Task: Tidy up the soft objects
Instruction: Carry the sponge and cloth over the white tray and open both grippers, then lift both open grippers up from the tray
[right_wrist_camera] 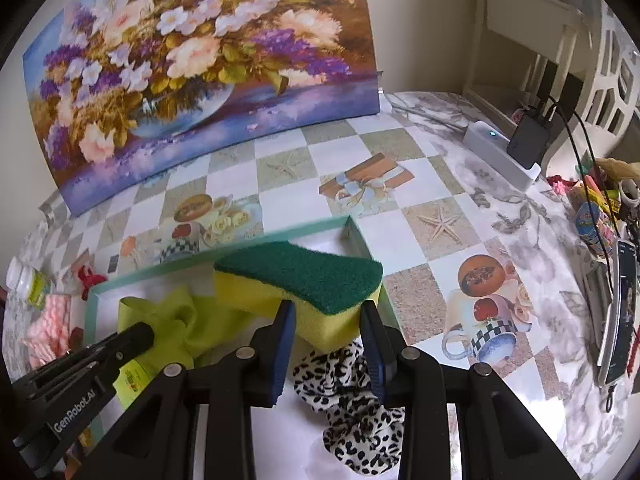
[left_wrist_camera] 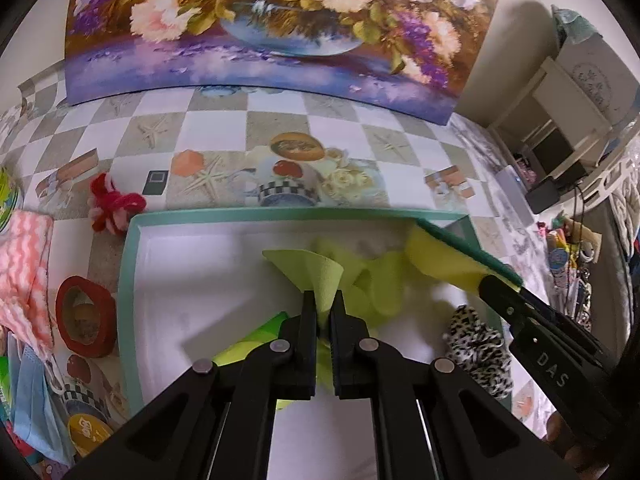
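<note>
My left gripper [left_wrist_camera: 323,300] is shut on a lime-green cloth [left_wrist_camera: 316,272] and holds it over the teal-rimmed white tray [left_wrist_camera: 132,280]. The cloth also shows in the right wrist view [right_wrist_camera: 180,320]. My right gripper [right_wrist_camera: 328,312] is shut on a yellow sponge with a green scouring top [right_wrist_camera: 304,280] and holds it above the tray's right side; the sponge also shows in the left wrist view [left_wrist_camera: 448,256]. A leopard-print scrunchie [right_wrist_camera: 352,392] lies in the tray below the sponge, also in the left wrist view [left_wrist_camera: 480,344].
A red and pink yarn piece [left_wrist_camera: 112,204], a pink-white wavy cloth [left_wrist_camera: 20,272], a red tape roll [left_wrist_camera: 84,316] and a blue face mask [left_wrist_camera: 32,400] lie left of the tray. A flower painting [left_wrist_camera: 260,28] stands behind. A white device [right_wrist_camera: 500,156] and clutter sit right.
</note>
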### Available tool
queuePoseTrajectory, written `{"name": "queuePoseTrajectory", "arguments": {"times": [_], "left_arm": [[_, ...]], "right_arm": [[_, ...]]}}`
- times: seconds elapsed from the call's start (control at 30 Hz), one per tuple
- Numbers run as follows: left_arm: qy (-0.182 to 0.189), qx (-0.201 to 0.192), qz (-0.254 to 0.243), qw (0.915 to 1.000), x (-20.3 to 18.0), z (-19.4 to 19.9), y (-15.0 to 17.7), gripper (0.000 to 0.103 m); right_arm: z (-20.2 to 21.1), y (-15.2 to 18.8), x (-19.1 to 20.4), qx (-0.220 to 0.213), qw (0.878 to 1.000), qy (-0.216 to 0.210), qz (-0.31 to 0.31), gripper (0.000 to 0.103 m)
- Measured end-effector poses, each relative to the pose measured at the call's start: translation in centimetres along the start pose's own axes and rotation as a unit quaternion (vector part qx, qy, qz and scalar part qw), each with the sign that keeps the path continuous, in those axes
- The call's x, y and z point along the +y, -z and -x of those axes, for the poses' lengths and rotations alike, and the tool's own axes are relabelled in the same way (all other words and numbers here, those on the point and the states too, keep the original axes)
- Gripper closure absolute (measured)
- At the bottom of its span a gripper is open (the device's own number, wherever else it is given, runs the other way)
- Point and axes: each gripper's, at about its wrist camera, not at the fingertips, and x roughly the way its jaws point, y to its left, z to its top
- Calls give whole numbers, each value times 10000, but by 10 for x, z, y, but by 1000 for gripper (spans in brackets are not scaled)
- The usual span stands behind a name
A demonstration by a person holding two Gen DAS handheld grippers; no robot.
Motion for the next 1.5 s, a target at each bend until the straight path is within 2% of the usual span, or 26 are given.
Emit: {"name": "queuePoseTrajectory", "arguments": {"times": [0.4,0.5,0.57,0.67,0.77,0.9,0.97,1.07,1.23,1.33,1.4,1.47,1.5], "left_arm": [[-217,194,-9,9996,6,-3,2,96],[-241,220,2,9995,7,-3,1,87],[-250,230,36,9994,7,0,0,72],[-238,184,55,9995,8,8,-1,64],[-317,149,32,9994,6,17,-4,56],[-449,94,22,9989,6,33,-7,51],[-492,65,14,9988,6,39,-9,43],[-559,63,6,9984,7,46,-10,38],[-790,141,17,9968,12,41,-10,35],[-918,172,72,9956,17,37,-9,27],[-1037,153,86,9944,20,36,-8,21],[-1211,108,109,9925,24,35,-8,9],[-1273,108,121,9917,26,34,-8,7]], "right_arm": [[-24,14,7,620,9979,102,157,68],[-24,15,7,668,9976,118,162,67],[-21,13,8,663,9975,154,183,67],[-14,8,8,651,9975,163,215,65],[-5,5,9,649,9975,149,218,55],[7,2,9,659,9975,152,182,54],[11,2,9,687,9974,138,175,54],[13,2,11,757,9967,203,204,53],[11,3,11,859,9958,240,208,42],[8,5,13,920,9950,301,227,33],[5,6,13,946,9944,391,249,17],[4,6,14,945,9941,453,275,5],[4,6,14,939,9941,464,282,0]]}}
